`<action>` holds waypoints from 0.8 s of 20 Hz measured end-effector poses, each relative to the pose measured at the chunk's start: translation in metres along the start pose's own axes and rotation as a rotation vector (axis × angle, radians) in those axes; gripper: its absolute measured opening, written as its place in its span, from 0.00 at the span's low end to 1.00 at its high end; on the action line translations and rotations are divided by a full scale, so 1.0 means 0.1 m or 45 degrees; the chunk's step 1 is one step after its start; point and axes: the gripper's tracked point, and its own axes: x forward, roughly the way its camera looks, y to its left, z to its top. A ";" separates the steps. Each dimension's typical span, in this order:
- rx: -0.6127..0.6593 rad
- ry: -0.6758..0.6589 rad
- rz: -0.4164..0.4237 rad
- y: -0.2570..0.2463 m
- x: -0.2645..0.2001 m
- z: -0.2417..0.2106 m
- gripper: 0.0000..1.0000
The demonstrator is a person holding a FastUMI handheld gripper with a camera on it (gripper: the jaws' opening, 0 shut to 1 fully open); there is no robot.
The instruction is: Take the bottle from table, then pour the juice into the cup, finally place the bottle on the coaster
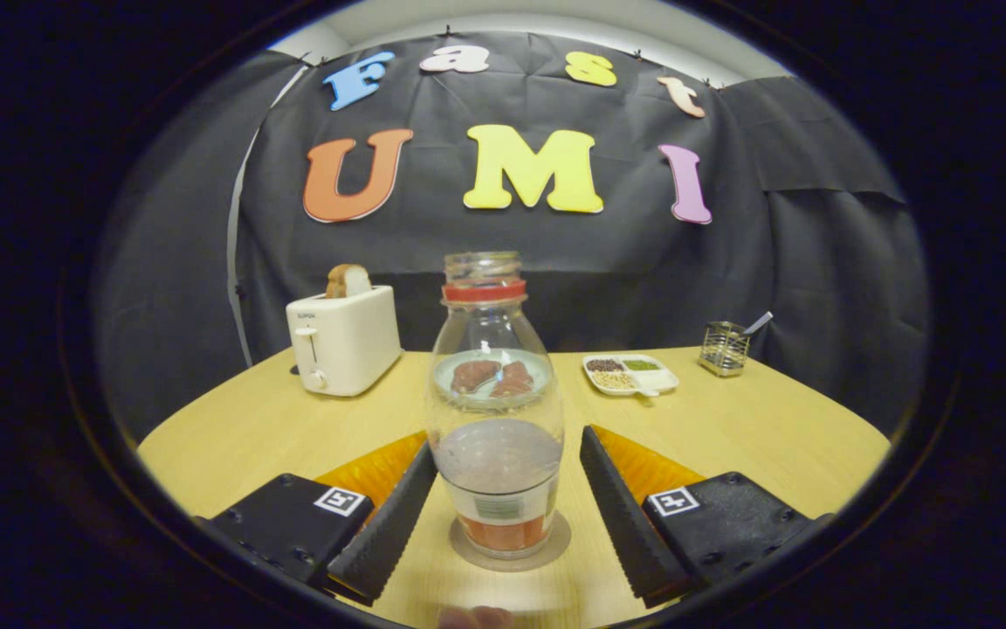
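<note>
A clear glass bottle (496,411) with a red ring below its uncapped mouth stands upright on a round grey coaster (561,535). A little orange-red juice lies in its bottom. My gripper (507,441) is open, with one black ribbed finger (385,533) on each side of the bottle. A gap shows between the right finger and the glass, and the left finger stands close beside it. Neither finger presses on the bottle.
On the wooden table (250,428), a white toaster (341,341) with a bread slice stands at the back left. A divided dish of grains (630,374) and a wire holder (724,348) sit back right. A plate with brown pieces (492,376) shows through the bottle.
</note>
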 end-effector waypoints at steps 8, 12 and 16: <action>-0.053 -0.074 0.003 0.03 -0.57 0.50 1.00; -0.070 -0.166 -0.004 0.05 -1.26 1.11 1.00; -0.026 -0.239 0.003 0.07 -2.02 1.70 1.00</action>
